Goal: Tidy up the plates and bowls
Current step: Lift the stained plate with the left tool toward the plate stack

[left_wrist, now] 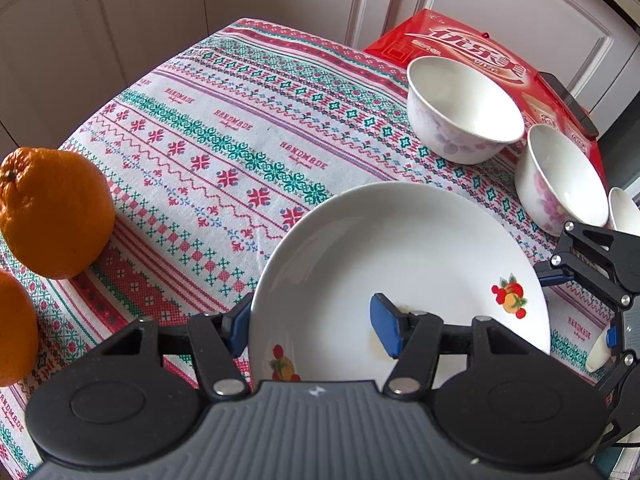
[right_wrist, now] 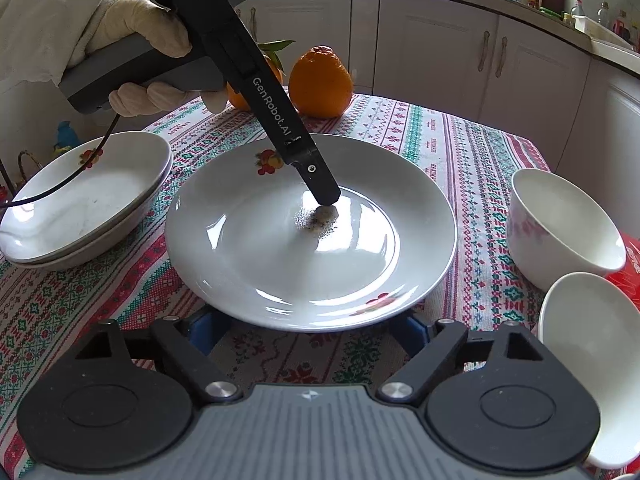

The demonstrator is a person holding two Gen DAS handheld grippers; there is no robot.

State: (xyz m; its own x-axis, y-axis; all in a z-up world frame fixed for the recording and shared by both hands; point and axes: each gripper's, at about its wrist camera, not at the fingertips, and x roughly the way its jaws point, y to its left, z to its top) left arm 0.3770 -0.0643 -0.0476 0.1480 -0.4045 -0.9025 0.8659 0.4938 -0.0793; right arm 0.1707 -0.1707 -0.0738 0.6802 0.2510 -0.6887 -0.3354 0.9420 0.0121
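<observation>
Your left tool (left_wrist: 312,330) sits closest to the lens, its blue pads spread apart around the near rim of the white plate (left_wrist: 400,264): one pad lies outside the rim on the left, the other rests down inside the plate's well. It is not clamped on the plate. From the right wrist view you see that same tool's finger (right_wrist: 320,184) touching the plate's middle beside a dark speckled smudge (right_wrist: 318,220), with your gloved left hand (right_wrist: 132,32) on the handle. Your right tool (right_wrist: 310,330) hangs at the plate's opposite rim, fingers wide apart, their blue tips partly hidden under the plate edge; it grips nothing.

Fruit prints mark the plate's rim, and it lies flat on the patterned cloth (left_wrist: 208,128) over the bench. Stacked plates (right_wrist: 84,200) rest just to its left in the right wrist view. Two flowered bowls (left_wrist: 464,108) (left_wrist: 560,176) stand near its far right side, a third (right_wrist: 592,364) close by your right tool. Behind the bowls lies a red box (left_wrist: 452,38). Two oranges (left_wrist: 56,212) sit at the bench's far-left corner.
</observation>
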